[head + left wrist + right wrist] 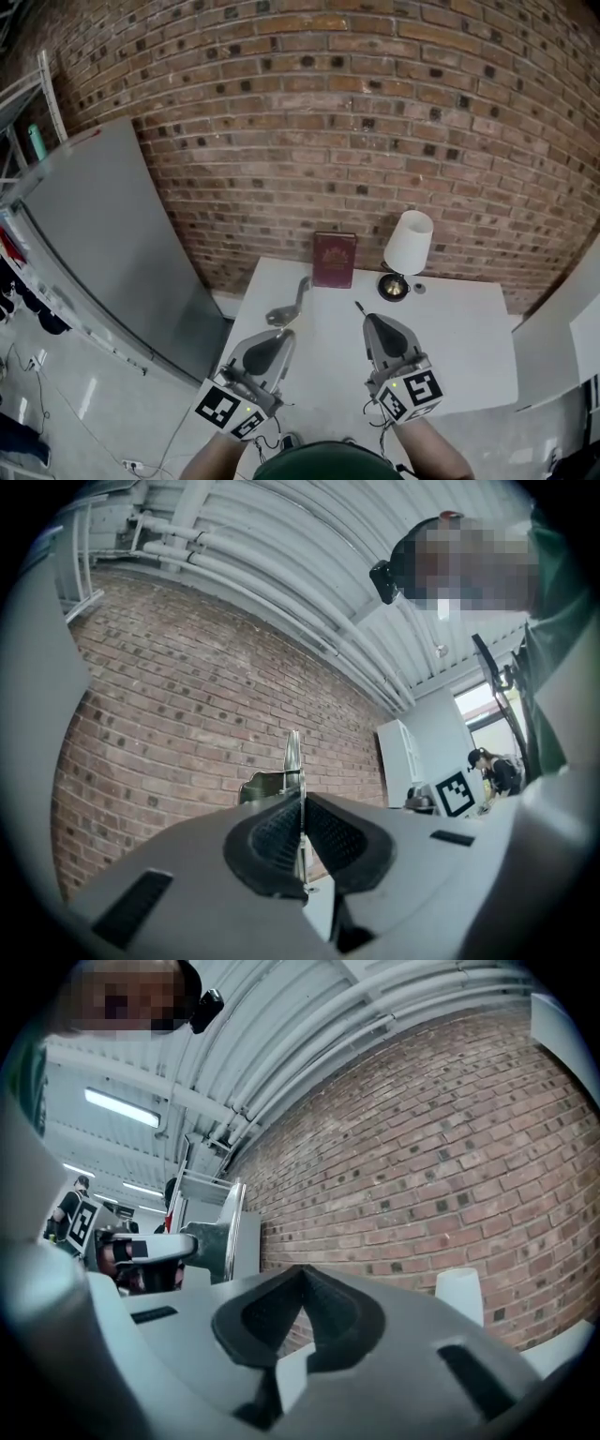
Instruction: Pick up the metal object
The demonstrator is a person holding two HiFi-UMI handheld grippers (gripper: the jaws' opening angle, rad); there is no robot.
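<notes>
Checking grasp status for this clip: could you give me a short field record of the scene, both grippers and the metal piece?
setting: white table against a brick wall
left gripper: shut on the metal object, a thin flat piece with a bracket end
right gripper: shut, nothing between its jaws
metal object position: points up toward the wall, apparently lifted off the table
other items: maroon book and white lamp, both at the wall

Left gripper (302, 803) jaws pinched on metal object (292, 757), right gripper (301, 1271) jaws seemingly closed, both held forward
</notes>
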